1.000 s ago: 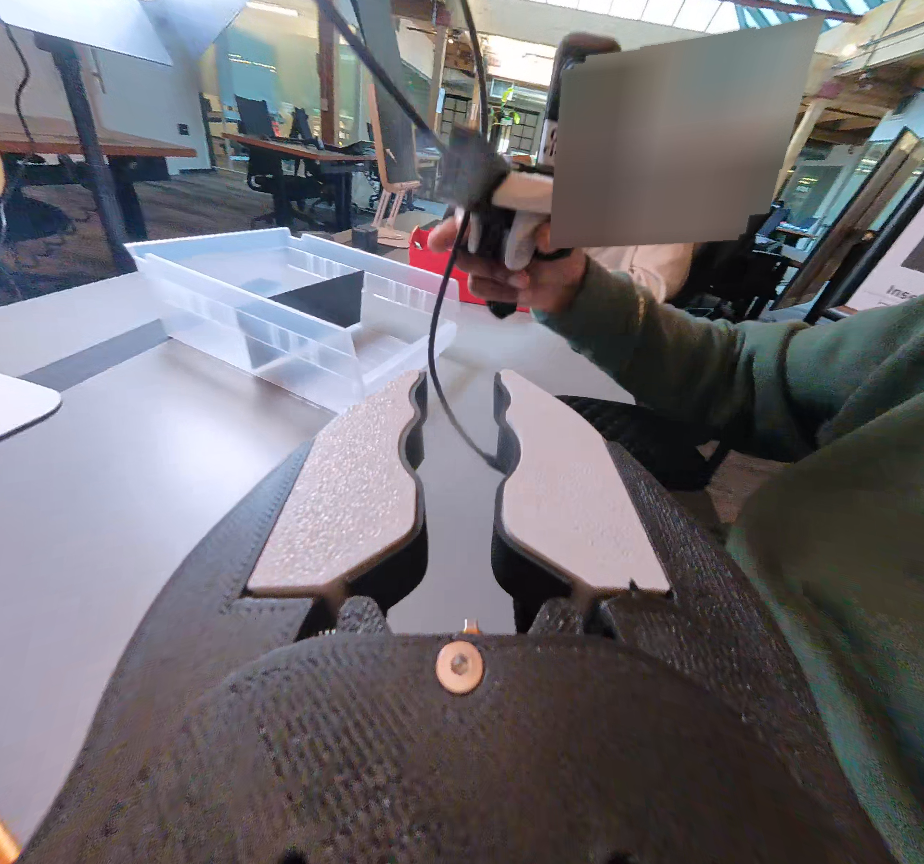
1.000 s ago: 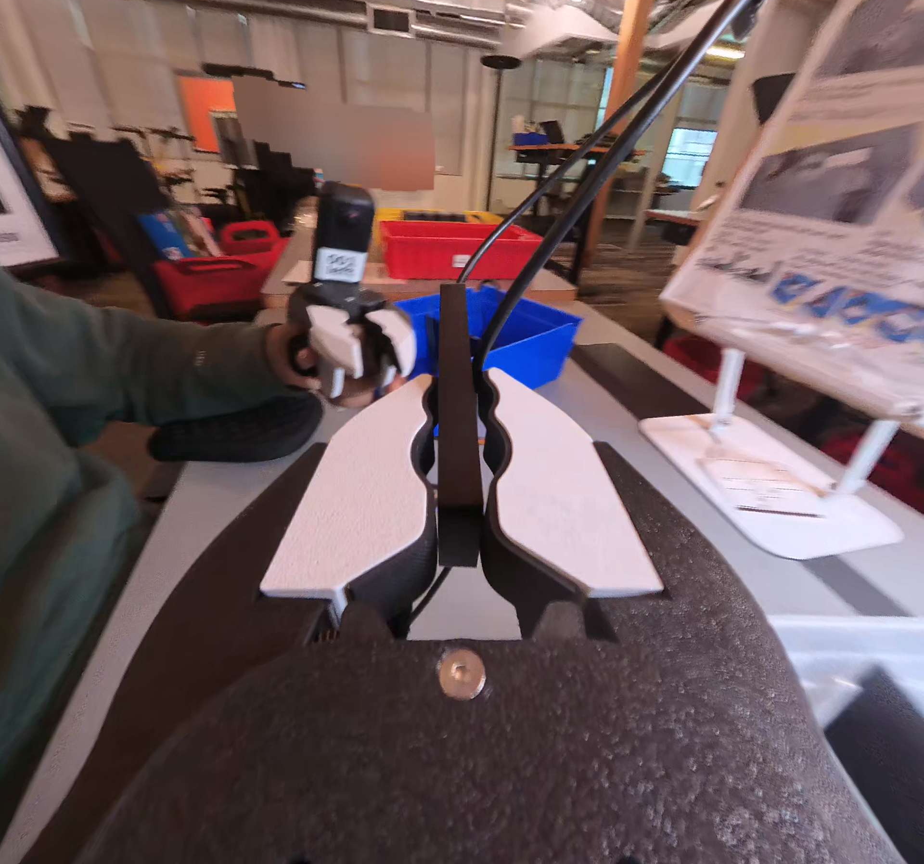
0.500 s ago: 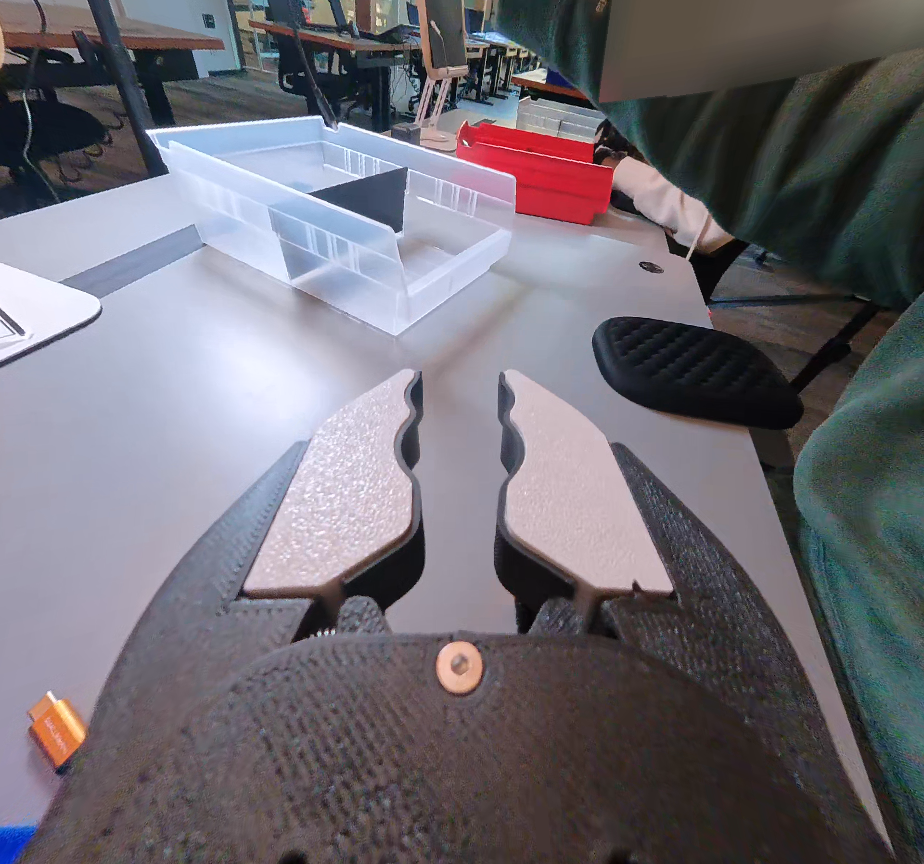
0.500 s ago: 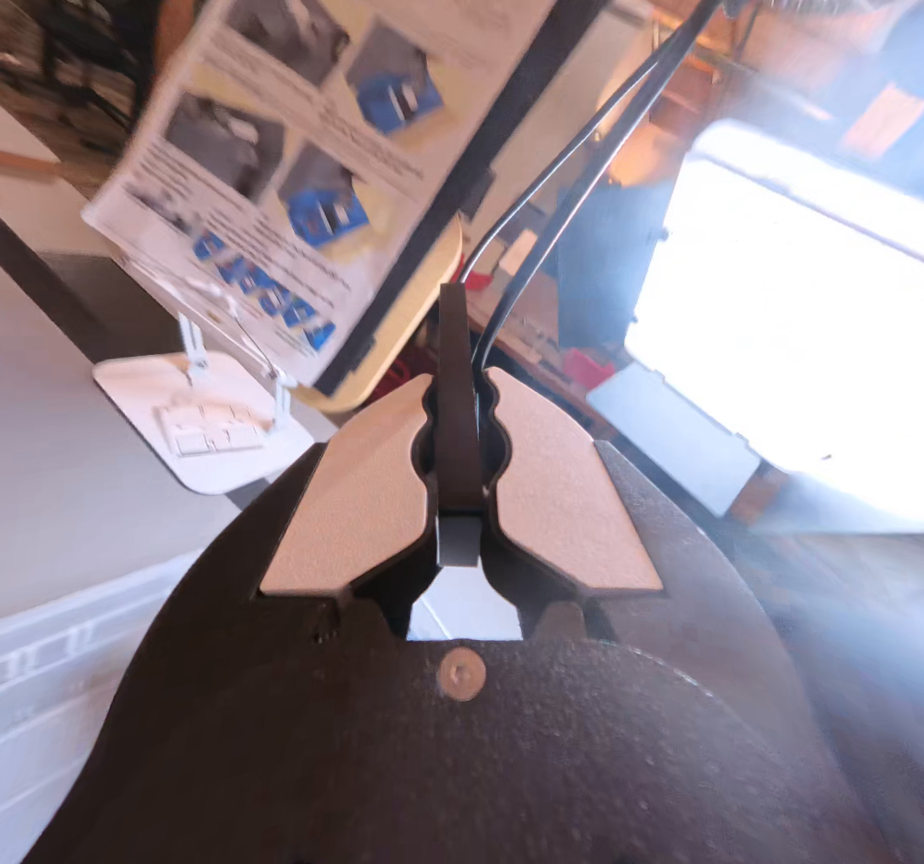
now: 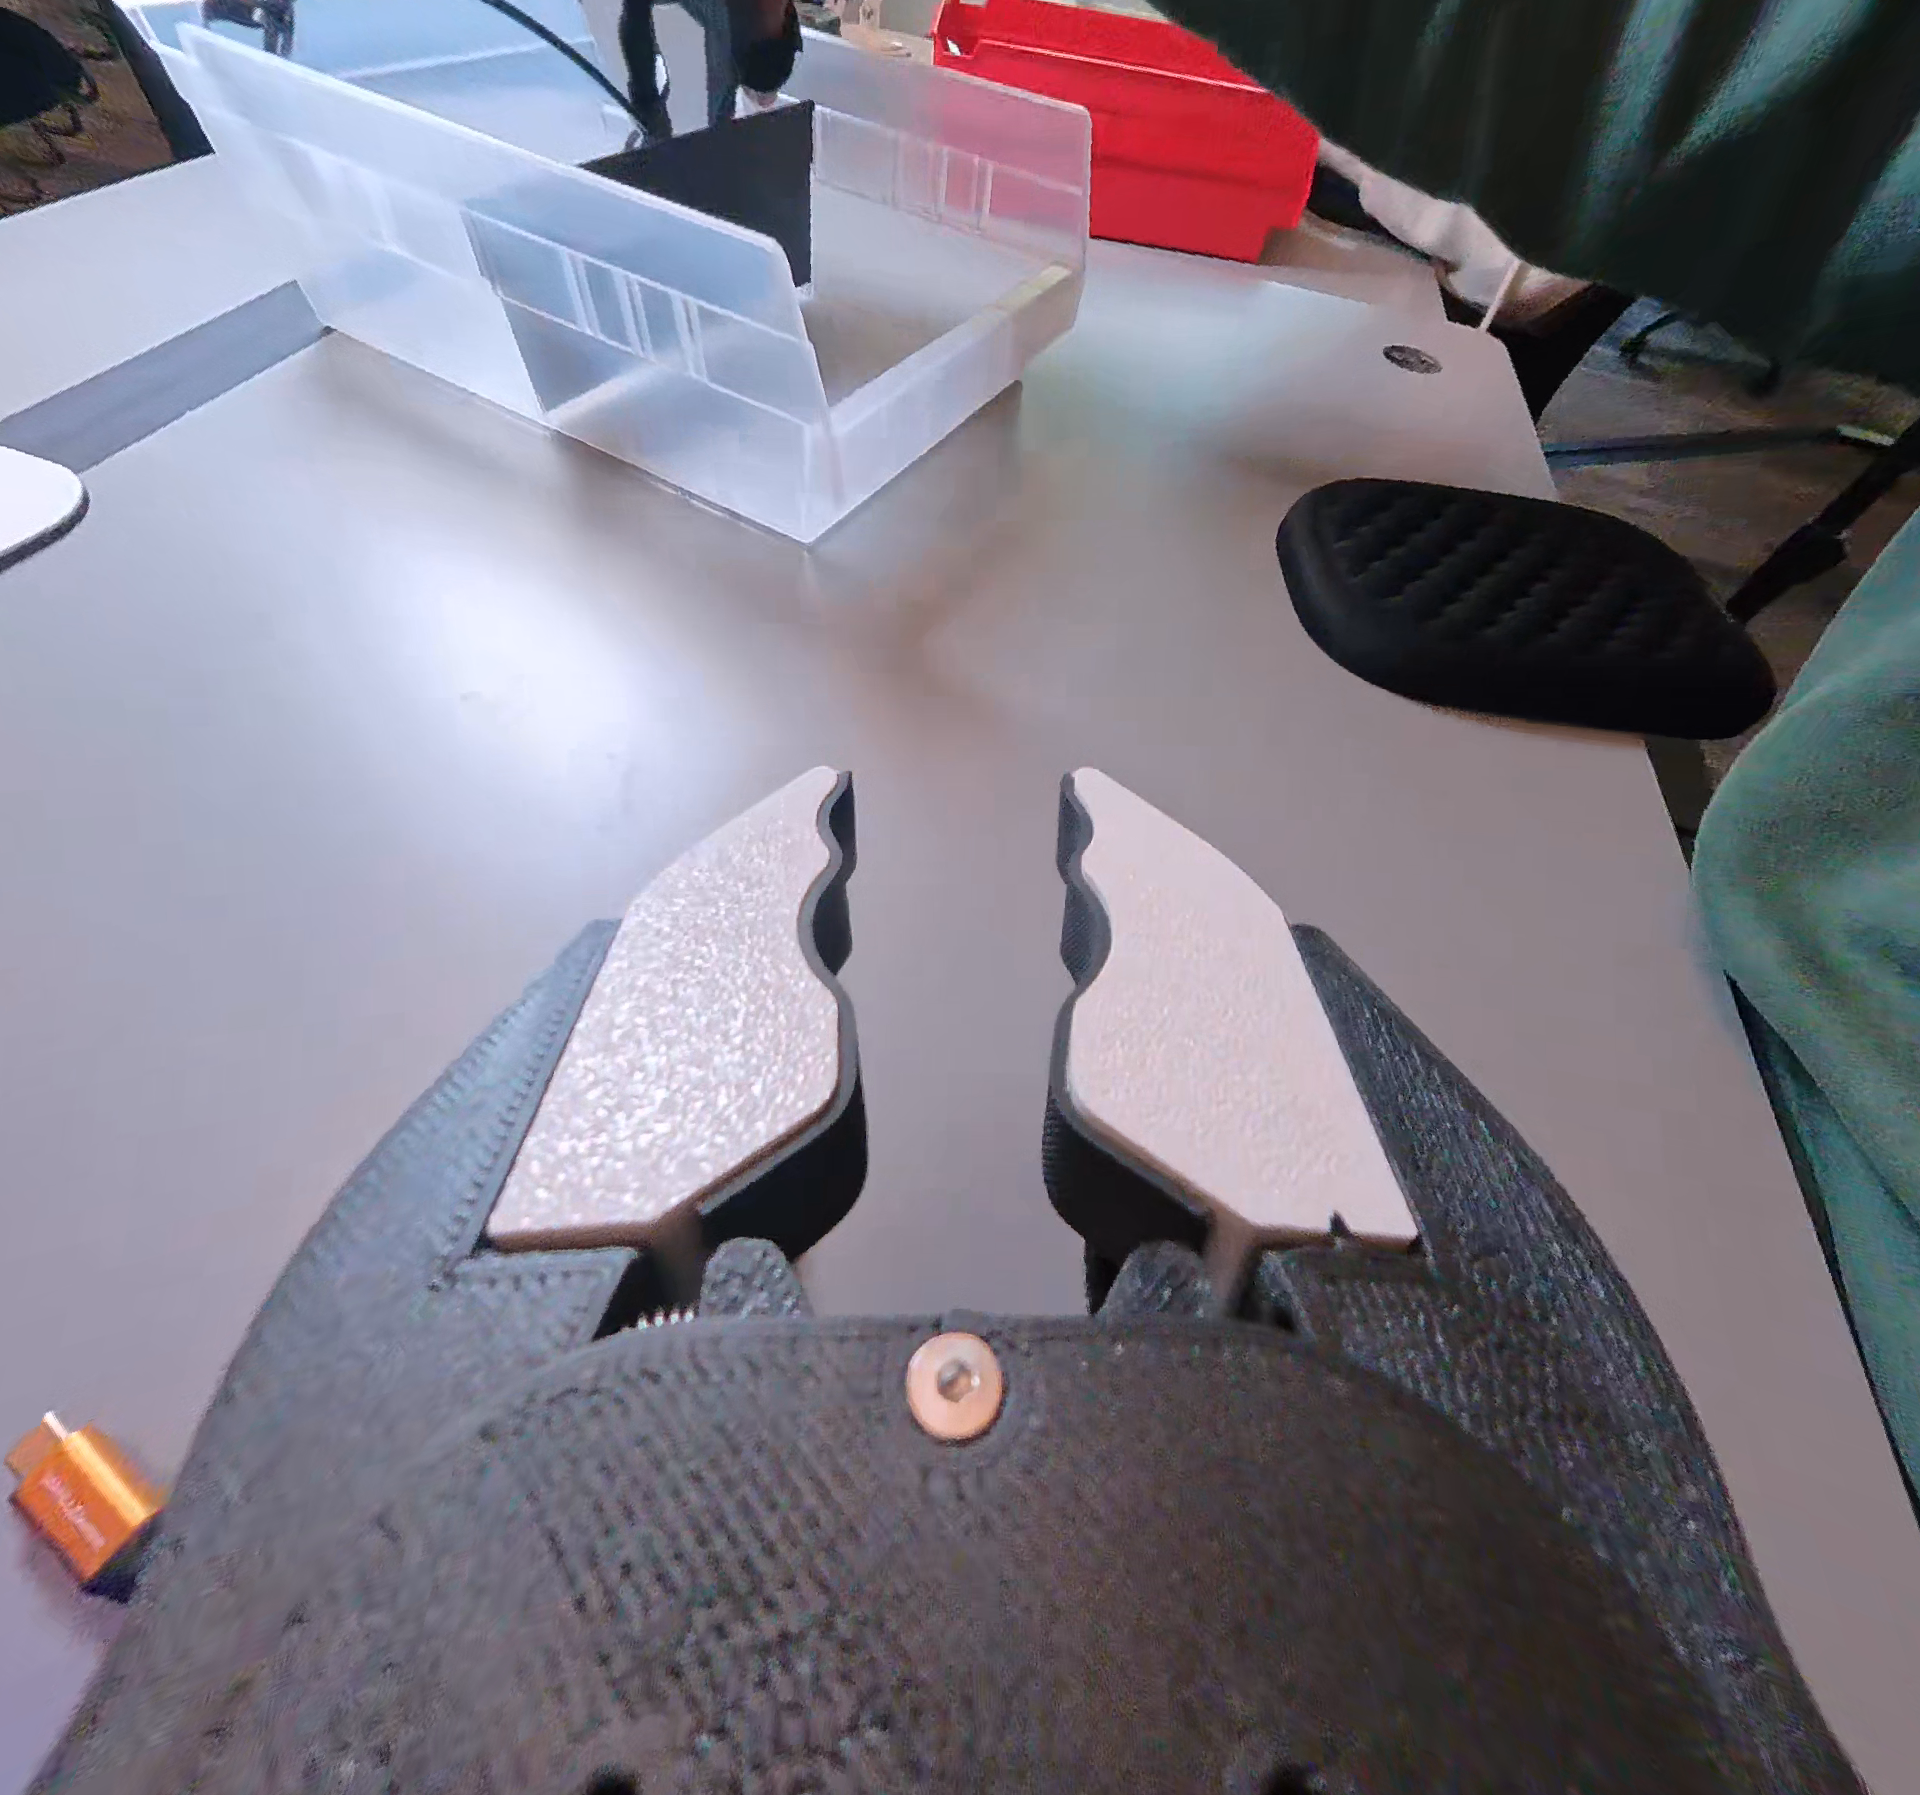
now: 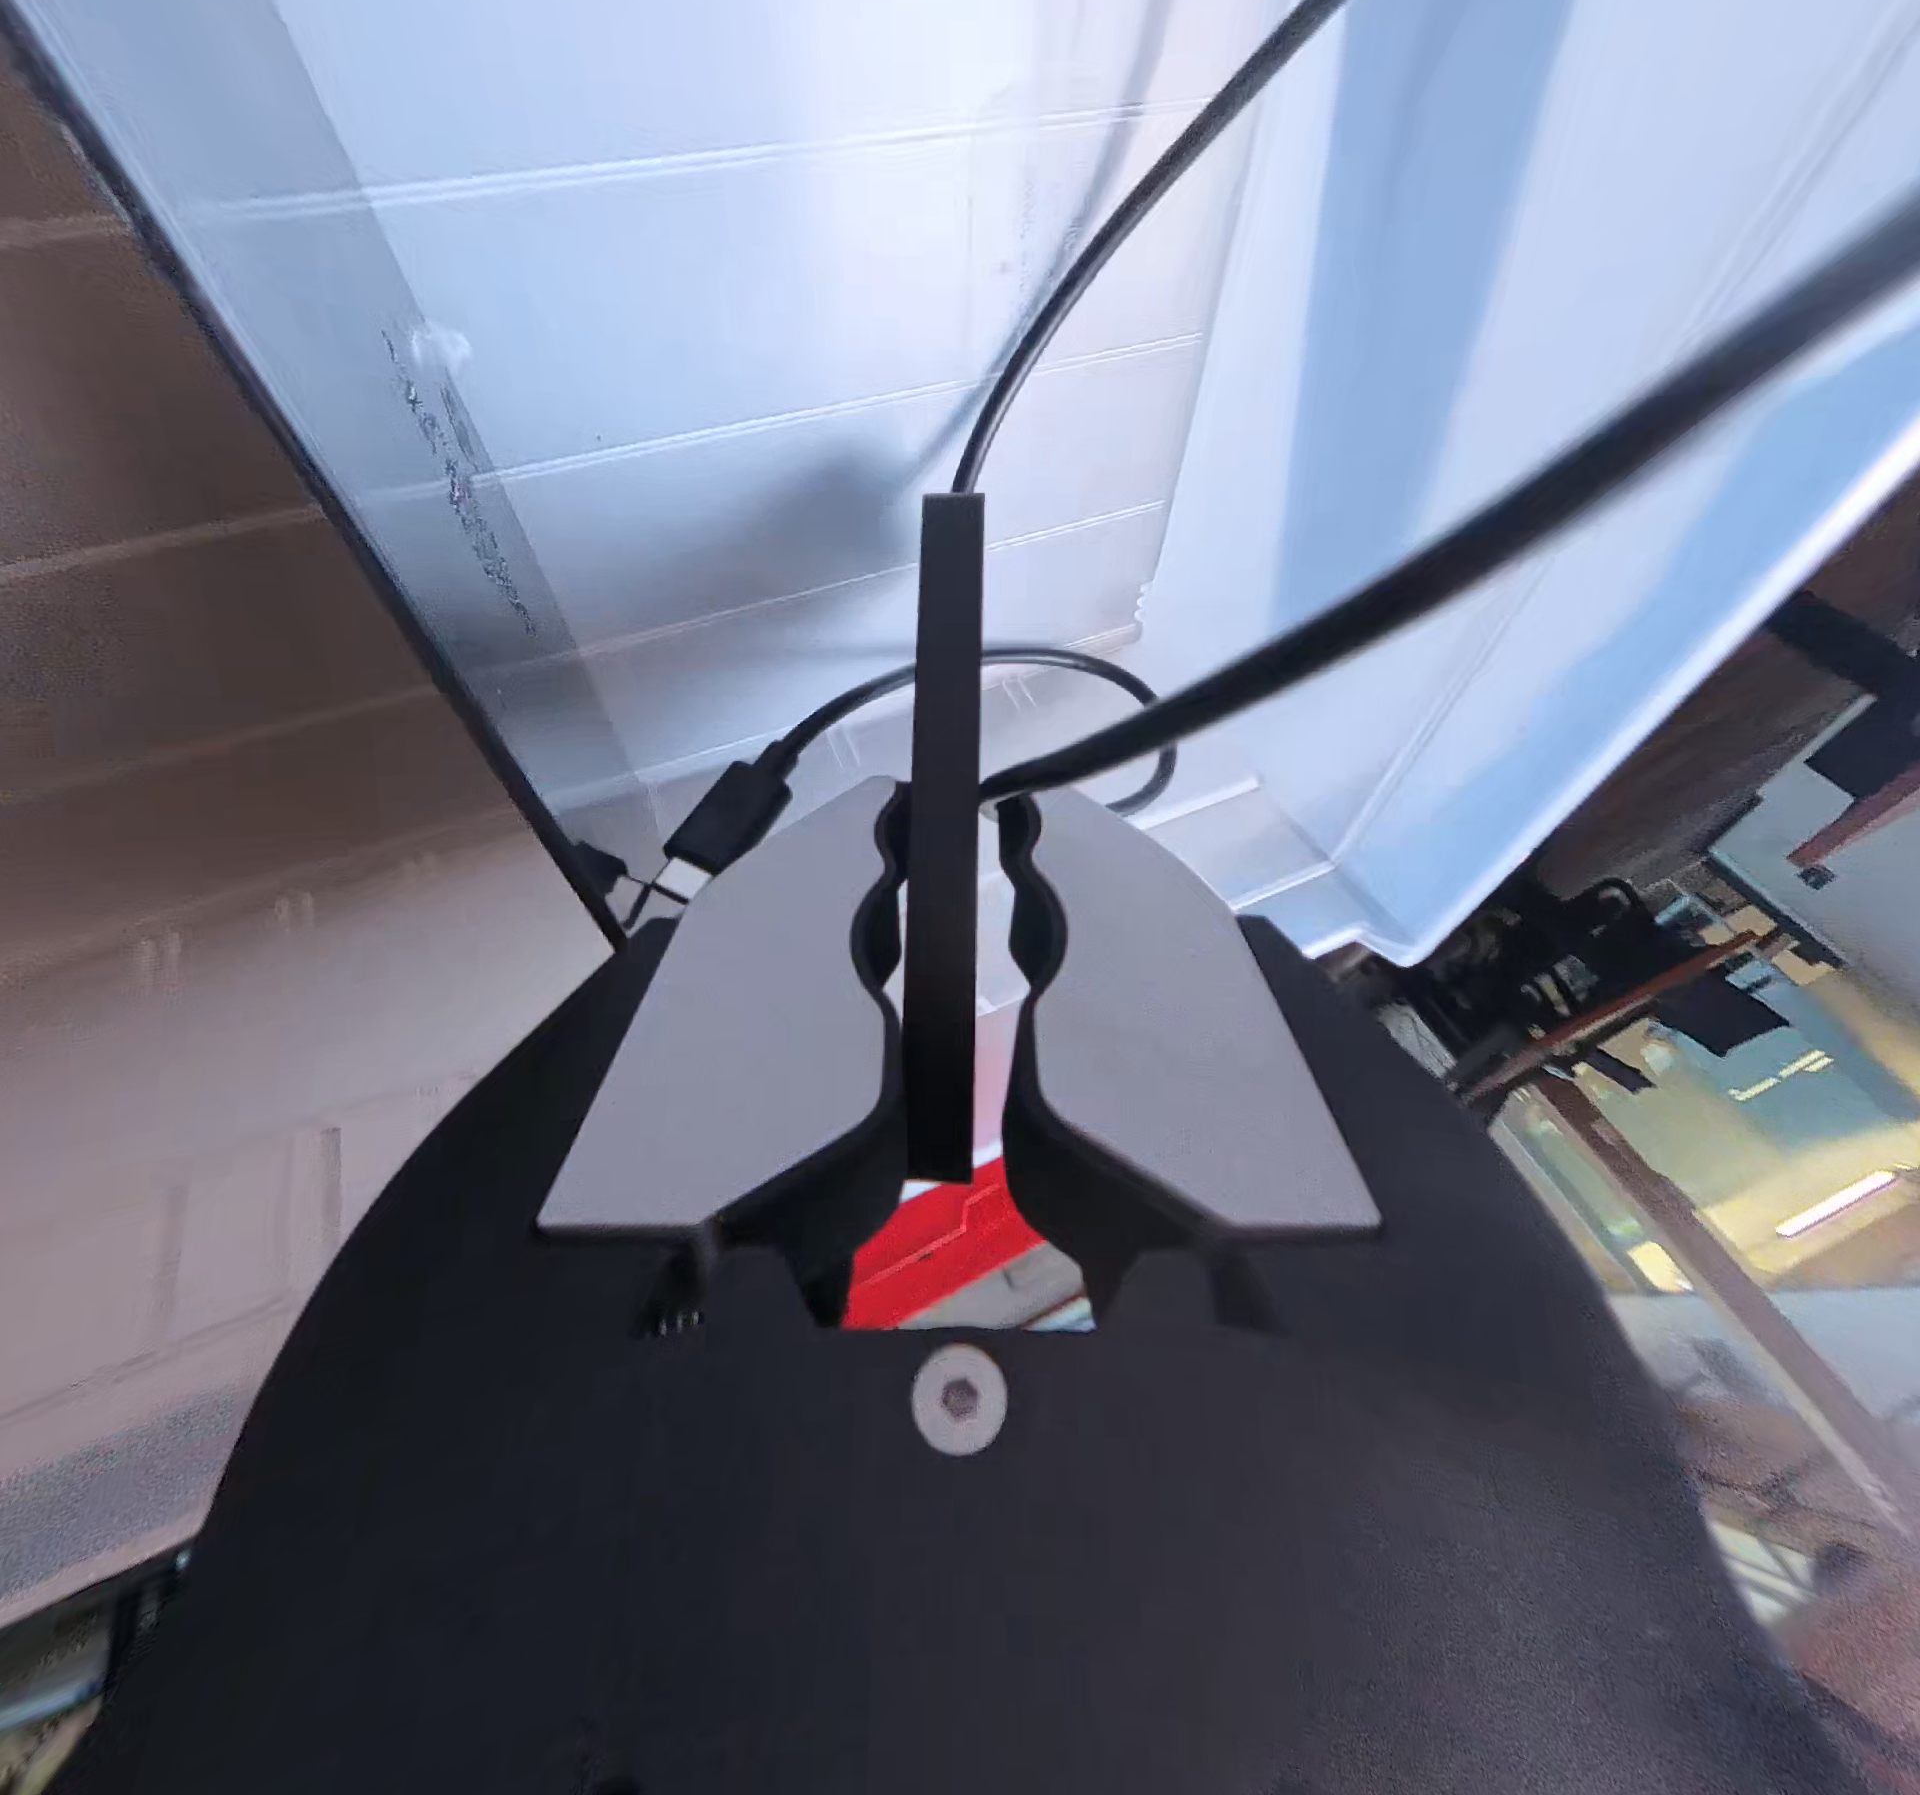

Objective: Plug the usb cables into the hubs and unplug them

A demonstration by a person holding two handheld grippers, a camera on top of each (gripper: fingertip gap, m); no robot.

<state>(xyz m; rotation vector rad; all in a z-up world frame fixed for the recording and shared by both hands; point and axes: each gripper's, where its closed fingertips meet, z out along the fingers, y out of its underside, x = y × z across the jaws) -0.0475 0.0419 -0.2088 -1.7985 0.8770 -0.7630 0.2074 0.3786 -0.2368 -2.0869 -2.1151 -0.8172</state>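
Observation:
My right gripper point(image 6: 951, 800) is shut on a thin black USB hub point(image 6: 948, 623), held edge-on and pointing down into a clear plastic bin point(image 6: 727, 239). A black cable point(image 6: 1049, 311) runs from the hub's far end and loops in the bin. Its black plug point(image 6: 727, 810) lies by my left fingertip. In the left wrist view my left gripper point(image 5: 956, 800) is open and empty, low over the grey table point(image 5: 416, 706). The same bin point(image 5: 644, 291) stands ahead of it, with the right gripper point(image 5: 675, 62) and cable point(image 5: 499, 10) over its far part.
A black divider point(image 5: 727, 176) splits the clear bin. A red bin point(image 5: 1122, 124) stands behind it. A black chair armrest point(image 5: 1507, 602) sits at the table's right edge. A small orange adapter point(image 5: 78, 1506) lies near left. A green sleeve point(image 5: 1558, 83) crosses the top.
My right gripper swung round with the hub and now points down into the clear bin, the cable trailing in. My left gripper tipped down toward the table and stays open.

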